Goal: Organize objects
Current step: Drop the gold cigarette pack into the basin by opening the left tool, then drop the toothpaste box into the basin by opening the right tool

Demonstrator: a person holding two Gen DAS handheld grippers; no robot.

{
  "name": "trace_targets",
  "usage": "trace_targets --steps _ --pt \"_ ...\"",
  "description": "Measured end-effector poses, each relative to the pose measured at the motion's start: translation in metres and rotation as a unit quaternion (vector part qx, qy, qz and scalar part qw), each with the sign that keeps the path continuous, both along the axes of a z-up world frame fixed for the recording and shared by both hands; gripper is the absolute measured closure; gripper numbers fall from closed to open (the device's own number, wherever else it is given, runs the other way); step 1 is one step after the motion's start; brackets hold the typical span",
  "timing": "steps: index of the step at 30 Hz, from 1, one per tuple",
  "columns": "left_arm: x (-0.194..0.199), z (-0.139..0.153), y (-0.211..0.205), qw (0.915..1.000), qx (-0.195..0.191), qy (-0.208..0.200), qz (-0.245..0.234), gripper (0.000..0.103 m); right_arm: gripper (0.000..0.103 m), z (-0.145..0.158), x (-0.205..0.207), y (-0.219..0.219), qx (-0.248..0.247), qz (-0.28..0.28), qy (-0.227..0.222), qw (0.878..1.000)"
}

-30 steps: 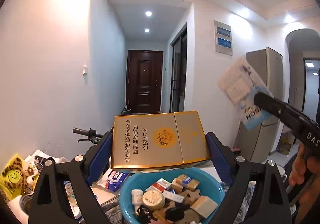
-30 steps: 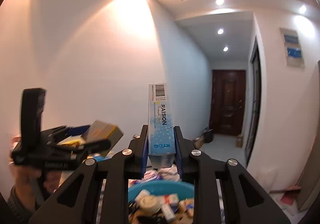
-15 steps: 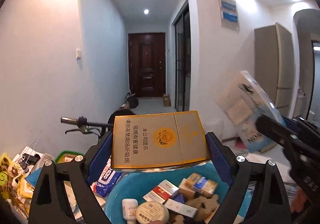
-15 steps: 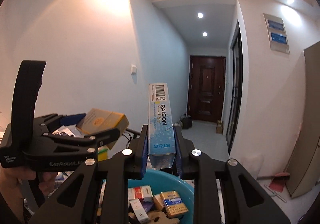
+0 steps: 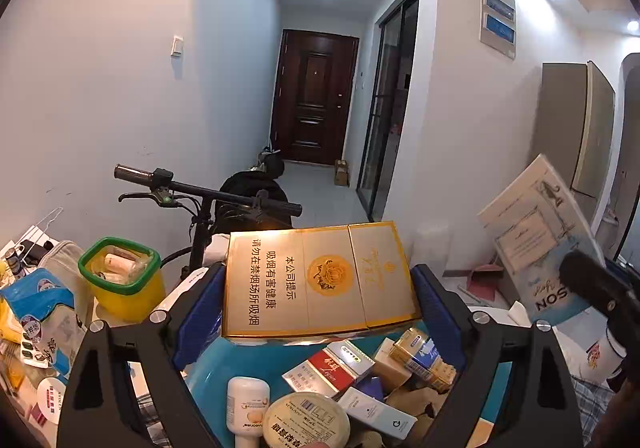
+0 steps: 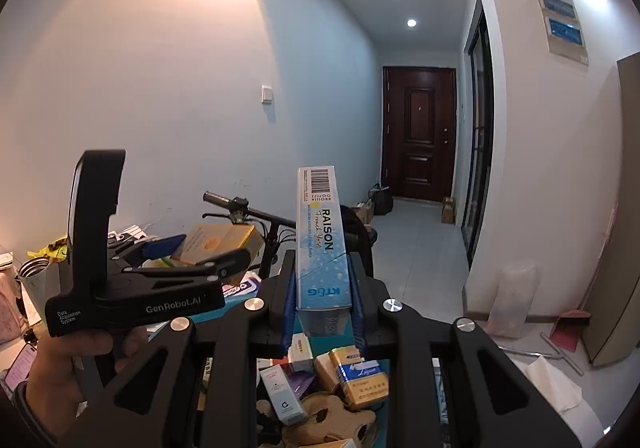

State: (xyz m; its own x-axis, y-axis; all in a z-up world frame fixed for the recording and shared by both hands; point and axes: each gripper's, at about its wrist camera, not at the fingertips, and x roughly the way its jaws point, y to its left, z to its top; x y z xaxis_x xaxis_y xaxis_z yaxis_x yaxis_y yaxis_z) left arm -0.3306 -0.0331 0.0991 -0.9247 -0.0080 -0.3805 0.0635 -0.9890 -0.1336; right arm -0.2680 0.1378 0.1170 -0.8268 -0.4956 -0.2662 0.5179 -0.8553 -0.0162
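Note:
My left gripper (image 5: 318, 276) is shut on a wide gold cigarette carton (image 5: 280, 260), which lies flat between the blue pads (image 5: 198, 312). The carton hangs just above a blue basin (image 5: 210, 368) full of small packs and tins. My right gripper (image 6: 322, 264) is shut on a slim light-blue RAISON carton (image 6: 320, 215) that stands upright over the same basin (image 6: 384, 364). In the right wrist view the left gripper (image 6: 200, 248) and its gold carton (image 6: 216, 244) are on the left, held by a hand (image 6: 68, 364). The blue carton (image 5: 536, 232) shows at the right of the left wrist view.
A yellow tub with a green rim (image 5: 120, 280) and a blue packet (image 5: 40, 296) stand left of the basin. Bicycle handlebars (image 5: 208, 191) rise right behind the table. A white bottle (image 5: 248, 408) and a round tin (image 5: 306, 424) lie in the basin.
Both grippers have sunk toward the basin with their cartons still held. The basin's contents and the table clutter now fill more of each view.

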Motion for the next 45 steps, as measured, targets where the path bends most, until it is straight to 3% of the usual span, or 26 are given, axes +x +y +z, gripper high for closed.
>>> trace_targets --steps 3,6,11,24,45 --pt "-0.003 -0.002 -0.001 1.0000 -0.004 -0.004 -0.002 0.011 0.081 0.002 -0.004 0.003 0.003 -0.001 0.001 1.000" --pt "-0.007 -0.007 0.002 0.9998 -0.008 -0.013 -0.009 0.000 0.081 0.007 -0.010 0.006 0.002 -0.001 0.003 1.000" --pt "-0.010 -0.012 0.007 0.9993 -0.031 -0.022 0.000 0.000 0.081 0.008 -0.009 0.007 0.001 0.000 0.000 1.000" --pt "0.003 0.003 -0.021 0.9997 0.008 -0.014 0.016 0.000 0.081 0.022 -0.012 0.009 0.013 -0.004 0.004 1.000" --pt "0.010 0.011 -0.011 0.9999 -0.002 -0.011 0.004 0.000 0.081 0.039 -0.011 0.030 0.060 -0.030 -0.001 0.998"
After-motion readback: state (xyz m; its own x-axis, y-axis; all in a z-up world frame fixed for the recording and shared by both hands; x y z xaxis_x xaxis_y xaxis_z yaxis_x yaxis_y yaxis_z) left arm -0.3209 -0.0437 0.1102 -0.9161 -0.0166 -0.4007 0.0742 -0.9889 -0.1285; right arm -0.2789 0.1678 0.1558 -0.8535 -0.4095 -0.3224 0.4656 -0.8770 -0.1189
